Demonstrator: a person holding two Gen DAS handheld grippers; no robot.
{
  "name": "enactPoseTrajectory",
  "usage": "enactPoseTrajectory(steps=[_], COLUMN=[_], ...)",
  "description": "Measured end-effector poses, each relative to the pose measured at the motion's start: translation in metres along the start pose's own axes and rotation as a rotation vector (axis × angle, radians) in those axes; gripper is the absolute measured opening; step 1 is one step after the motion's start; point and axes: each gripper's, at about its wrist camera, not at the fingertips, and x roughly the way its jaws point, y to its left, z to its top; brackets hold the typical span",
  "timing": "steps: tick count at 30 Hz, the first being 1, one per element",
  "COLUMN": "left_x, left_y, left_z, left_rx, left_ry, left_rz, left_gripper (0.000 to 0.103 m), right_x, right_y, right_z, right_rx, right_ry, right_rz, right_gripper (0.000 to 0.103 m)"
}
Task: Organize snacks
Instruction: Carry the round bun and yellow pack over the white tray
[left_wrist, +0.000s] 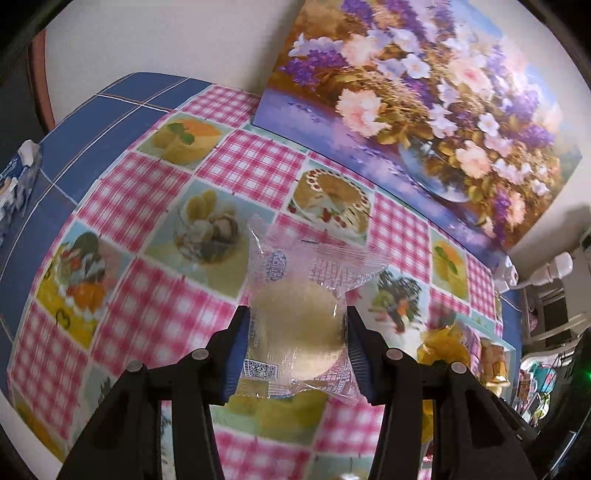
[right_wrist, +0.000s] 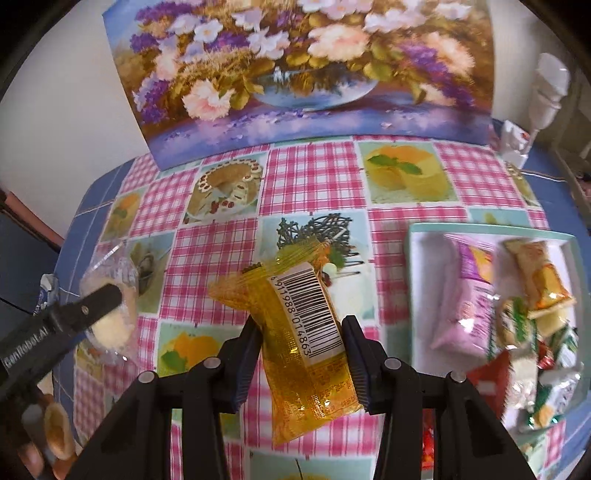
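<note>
My left gripper (left_wrist: 295, 328) is shut on a clear-wrapped round pale cake (left_wrist: 299, 325) and holds it above the checked tablecloth. It also shows at the left of the right wrist view, the left gripper (right_wrist: 92, 306) with the cake (right_wrist: 110, 321) in it. My right gripper (right_wrist: 301, 332) is shut on a yellow snack packet with a barcode (right_wrist: 299, 332), held above the cloth. A light green tray (right_wrist: 413, 295) at the right holds several wrapped snacks, among them a pink packet (right_wrist: 465, 299). The yellow packet (left_wrist: 443, 343) shows at the right of the left wrist view.
A flower painting (right_wrist: 295, 74) leans on the wall at the table's back edge. A blue-and-white carton (left_wrist: 18, 184) stands at the far left. White plugs (left_wrist: 546, 269) sit at the right. The pink checked cloth (right_wrist: 314, 177) covers the table's middle.
</note>
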Motion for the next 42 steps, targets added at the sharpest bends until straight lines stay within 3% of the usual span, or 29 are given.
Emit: enactPoseTrajectory(steps=[13,28,36,42], left_x=[-0.033,-0.049,-0.027,0.001], left_y=[-0.051,-0.078,-0.109,-0.152], left_z=[-0.049,-0.054,-0.067,-0.086], left_rx=[0.091,0.143,0.202,0.287], left_ry=[-0.05,-0.098,-0.031,0.059], left_rz=[-0.047,-0.054,-0.074,-0.114], left_gripper=[0.052,0.052,0.052,0.052], right_x=[-0.051,-0.083,-0.083,-0.085], right_y=[-0.037,-0.094,-0.149,-0.201], right_z=[-0.031,-0.025,-0.026,-0.032], right_rx=[0.081,0.198,0.329,0.44], right_ry=[-0.057,-0.116,-0.1,-0.093], right_rz=[0.001,-0.013,-0.028,-0.061], right_gripper=[0.047,0.047,0.047,0.047])
